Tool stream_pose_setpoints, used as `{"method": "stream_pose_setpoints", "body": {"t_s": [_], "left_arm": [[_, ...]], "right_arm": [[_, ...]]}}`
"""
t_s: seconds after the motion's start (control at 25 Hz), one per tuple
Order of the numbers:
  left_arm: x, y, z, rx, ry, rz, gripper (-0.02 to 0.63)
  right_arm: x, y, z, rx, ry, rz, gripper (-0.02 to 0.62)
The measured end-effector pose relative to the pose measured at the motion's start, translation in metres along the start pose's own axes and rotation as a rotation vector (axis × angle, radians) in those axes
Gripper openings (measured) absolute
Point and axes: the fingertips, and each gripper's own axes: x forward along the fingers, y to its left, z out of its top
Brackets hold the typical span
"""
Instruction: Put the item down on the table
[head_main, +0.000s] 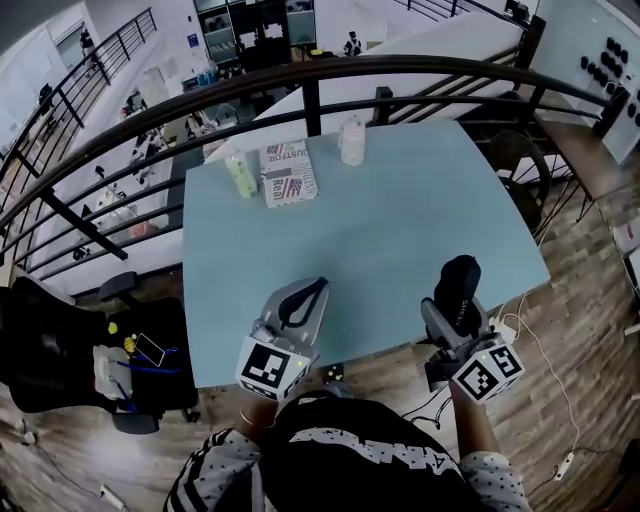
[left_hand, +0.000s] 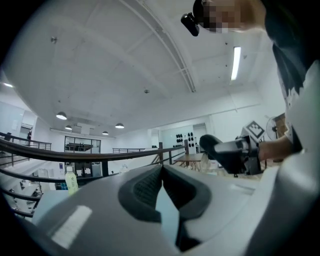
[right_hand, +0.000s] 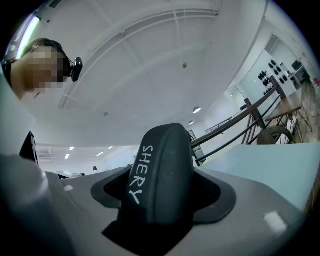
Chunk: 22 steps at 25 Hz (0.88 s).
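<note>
A black rounded case (head_main: 459, 283) lettered "SHERY" (right_hand: 162, 167) stands up between the jaws of my right gripper (head_main: 457, 300), which is shut on it. That gripper hovers over the near right edge of the light blue table (head_main: 390, 220) and tilts upward. My left gripper (head_main: 316, 289) hangs over the table's near edge, left of the right one. Its fingertips meet (left_hand: 162, 168) with nothing between them. The left gripper view also shows the right gripper with the black case (left_hand: 212, 143) off to the right.
At the table's far side stand a green bottle (head_main: 241, 173), a printed box (head_main: 288, 173) and a white container (head_main: 352, 141). A dark railing (head_main: 300, 75) curves behind the table. A black chair with a bag (head_main: 60, 350) is at the left, and cables (head_main: 545, 360) lie on the wood floor.
</note>
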Motion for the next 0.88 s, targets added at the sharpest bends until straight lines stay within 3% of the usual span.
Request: {"method": "stream_pose_setpoints", "body": {"t_s": [0.36,0.88], "left_arm": [[0.009,0.025,0.006,-0.028,-0.025,0.012,0.0],[-0.01,0.074,-0.013,-0.048,-0.016,0.087,0.0]], "right_arm": [[0.033,0.002,0.002,-0.006,0.02,0.034,0.368],[0.088,0.013,-0.026,-0.009,0.086,0.075,0.368]]}}
